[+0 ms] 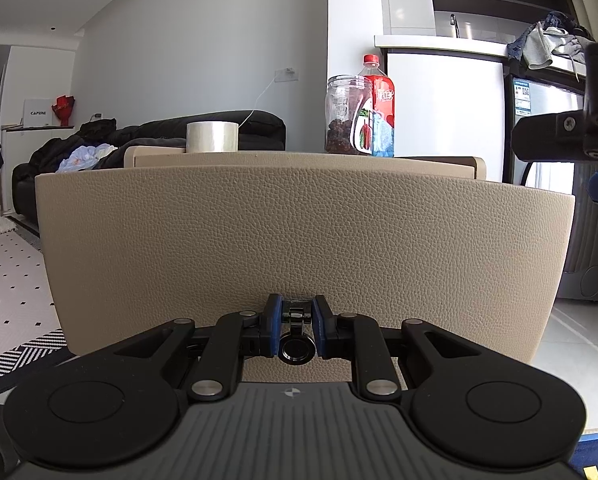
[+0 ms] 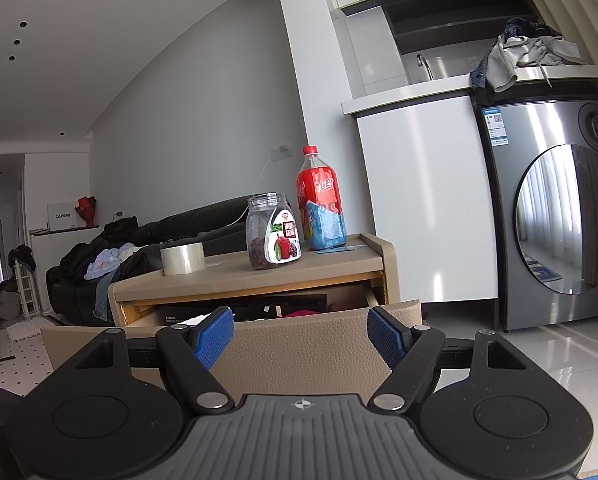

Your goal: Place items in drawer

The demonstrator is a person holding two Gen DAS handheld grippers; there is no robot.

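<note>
drawer [image 2: 299,344] contents mostly hidden, perhaps boxes

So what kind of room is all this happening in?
Most likely an ordinary flat, an open living area beside a laundry nook: a black sofa strewn with clothes, a front-loading washing machine, and a sink tap on the counter.
</note>
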